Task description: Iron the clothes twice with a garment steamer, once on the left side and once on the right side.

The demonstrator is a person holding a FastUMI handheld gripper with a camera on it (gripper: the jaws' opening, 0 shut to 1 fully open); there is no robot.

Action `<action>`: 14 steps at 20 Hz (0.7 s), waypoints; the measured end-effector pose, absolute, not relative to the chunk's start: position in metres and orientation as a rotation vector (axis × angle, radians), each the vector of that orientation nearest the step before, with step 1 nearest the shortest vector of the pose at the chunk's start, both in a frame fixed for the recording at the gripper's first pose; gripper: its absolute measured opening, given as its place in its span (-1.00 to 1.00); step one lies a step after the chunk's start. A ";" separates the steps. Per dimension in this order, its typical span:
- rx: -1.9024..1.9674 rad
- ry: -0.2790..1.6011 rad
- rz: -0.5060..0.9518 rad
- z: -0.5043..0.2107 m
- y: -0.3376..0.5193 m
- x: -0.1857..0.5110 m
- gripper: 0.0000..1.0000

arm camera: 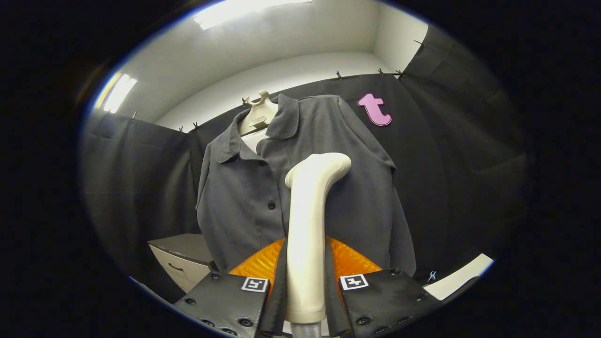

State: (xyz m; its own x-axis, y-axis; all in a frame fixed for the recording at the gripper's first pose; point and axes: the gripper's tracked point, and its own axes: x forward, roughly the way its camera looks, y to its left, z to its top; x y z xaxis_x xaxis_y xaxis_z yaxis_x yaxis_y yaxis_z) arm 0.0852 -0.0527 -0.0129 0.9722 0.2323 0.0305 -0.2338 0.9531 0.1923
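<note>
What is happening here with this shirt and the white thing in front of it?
A handheld claw is shut on the handle of a cream-white plastic garment steamer, which stands upright between its fingers. The steamer's bent head points at a dark grey button-up shirt that hangs on a pale hanger against the black cloth wall. The head sits in front of the shirt's middle, near the button line; whether it touches the cloth, I cannot tell.

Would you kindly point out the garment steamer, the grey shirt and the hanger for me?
garment steamer point(307, 234): gripper view, mid-handle, clamped between both fingers of the gripper point(305, 300).
grey shirt point(244, 202): gripper view, front panel beside the button row.
hanger point(259, 115): gripper view, pale neck piece inside the collar.
</note>
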 end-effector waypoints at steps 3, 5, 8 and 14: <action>0.197 0.016 0.230 -0.026 -0.054 0.081 -0.17; 0.200 0.027 0.232 -0.033 -0.053 0.079 -0.17; 0.195 0.044 0.232 -0.045 -0.053 0.075 -0.17; 0.187 0.076 0.227 -0.068 -0.054 0.067 -0.16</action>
State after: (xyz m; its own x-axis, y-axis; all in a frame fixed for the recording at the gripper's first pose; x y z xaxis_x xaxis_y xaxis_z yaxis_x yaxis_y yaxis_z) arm 0.0665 -0.0543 -0.0675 0.9716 0.2304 -0.0538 -0.2163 0.9571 0.1927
